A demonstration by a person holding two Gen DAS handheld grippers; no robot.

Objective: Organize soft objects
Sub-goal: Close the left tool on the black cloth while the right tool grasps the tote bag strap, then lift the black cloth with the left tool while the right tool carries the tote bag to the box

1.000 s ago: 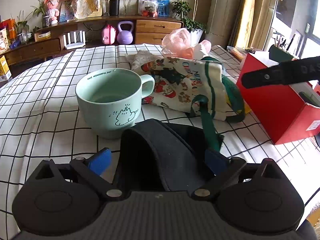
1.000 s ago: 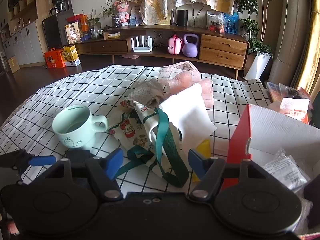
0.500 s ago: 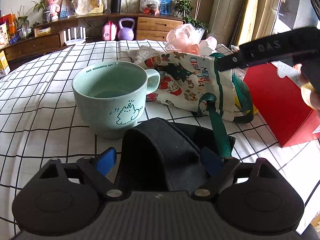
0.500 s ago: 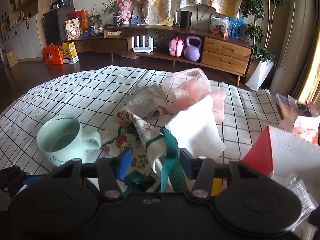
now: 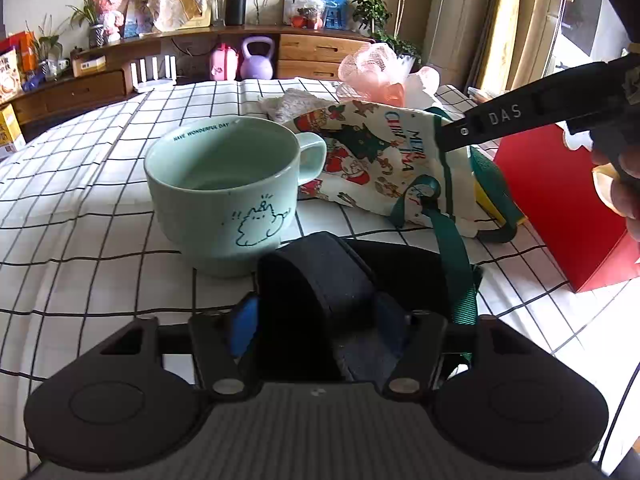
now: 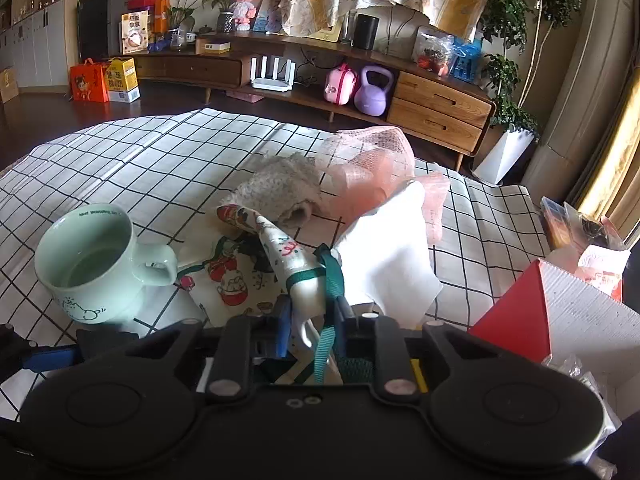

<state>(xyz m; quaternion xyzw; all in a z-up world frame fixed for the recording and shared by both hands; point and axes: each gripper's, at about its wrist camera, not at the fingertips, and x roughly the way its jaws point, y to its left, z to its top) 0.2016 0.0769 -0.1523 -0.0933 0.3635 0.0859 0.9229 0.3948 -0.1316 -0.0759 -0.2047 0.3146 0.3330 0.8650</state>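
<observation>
Here my left tongs (image 5: 316, 320) have just been closing and now clamp a folded dark cloth (image 5: 320, 276), the blue pads pressed against both its sides. The cloth lies on the checked surface (image 5: 80, 208), just in front of a mint-green mug (image 5: 224, 196) with a cat drawing.

My right tongs (image 6: 310, 320) have also been closing; they pinch the bunched rim of the Christmas-print tote bag (image 6: 240, 276) together with its green strap (image 6: 330, 280). The bag's lip is drawn up between the pads, while the rest of it lies on the surface beside the mug's handle.

Farther out: a white cloth (image 6: 388, 256) sticks up from behind the bag, a grey fuzzy cloth (image 6: 280, 192) lies beyond it, and a pink mesh piece (image 6: 372, 164) lies just beside that. A red box (image 6: 516, 320) stands open at the right. In the left wrist view a hand (image 5: 624, 188) holds the right tool's black arm over the bag.
</observation>
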